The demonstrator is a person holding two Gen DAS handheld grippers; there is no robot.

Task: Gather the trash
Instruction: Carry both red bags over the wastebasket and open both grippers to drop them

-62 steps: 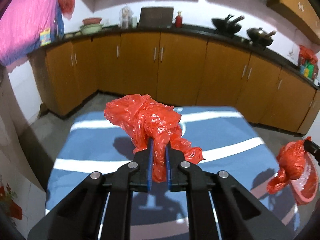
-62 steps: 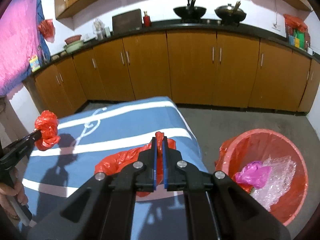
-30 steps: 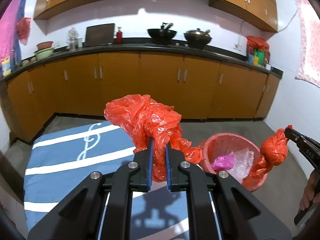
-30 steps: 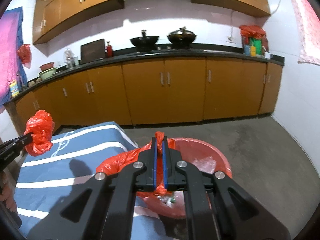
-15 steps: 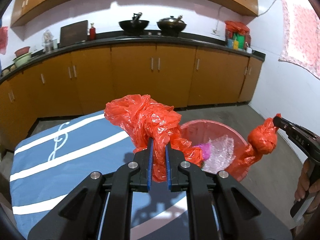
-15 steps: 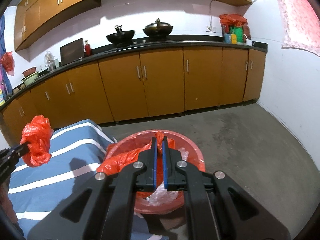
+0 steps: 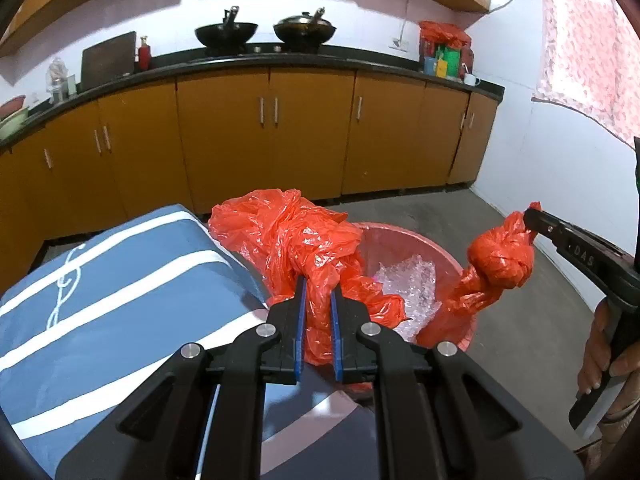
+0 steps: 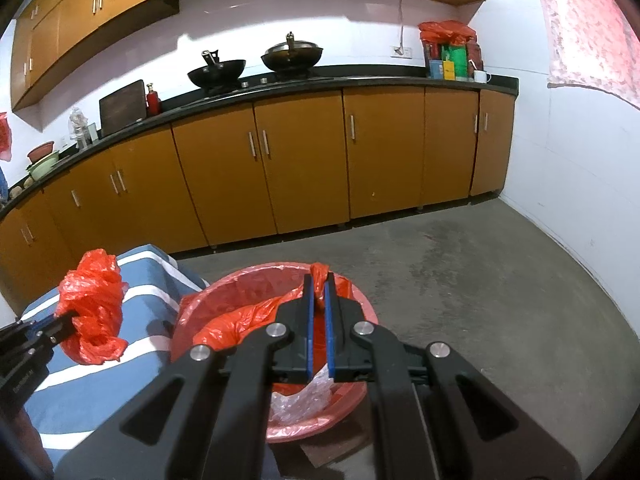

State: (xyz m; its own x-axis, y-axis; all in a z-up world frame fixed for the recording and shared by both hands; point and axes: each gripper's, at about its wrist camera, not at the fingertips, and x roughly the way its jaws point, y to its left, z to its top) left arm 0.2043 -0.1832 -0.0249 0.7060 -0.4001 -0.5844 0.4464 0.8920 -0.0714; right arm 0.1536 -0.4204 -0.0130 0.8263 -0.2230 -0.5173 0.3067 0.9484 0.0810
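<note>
Left wrist view has the left tongs (image 7: 317,300) clamped tight on a crumpled orange bag (image 7: 296,236), which bulges up right at the near-left rim of the red bin (image 7: 404,240), partly over the edge of the striped blue table (image 7: 120,280) next to it. Off to the right of the bin you can see the right tongs (image 7: 534,216) pinching the tip of a knotted orange bag (image 7: 500,260), its tail drooping toward the bin's right side, plus a bit of the person's hand (image 7: 604,344) on the handle. Looks like the drop-off step to me: both bags are at the bin, neither is let go yet. Next move would be getting each bundle properly over the opening, then opening up and letting them fall; the left one probably needs to go further over the bin, since a good part of it hangs over the table. Right wrist view mostly shows its own tongs (image 8: 318,312) squeezed nearly shut on a thin bit of orange plastic, and it looks down into the bin (image 8: 208,300), clear plastic wrap (image 8: 300,400) sitting at the bottom. It also shows the left bundle (image 8: 94,304) from the side, hanging left of the bin above the table. That knot on the right bag only shows in the left view.
</note>
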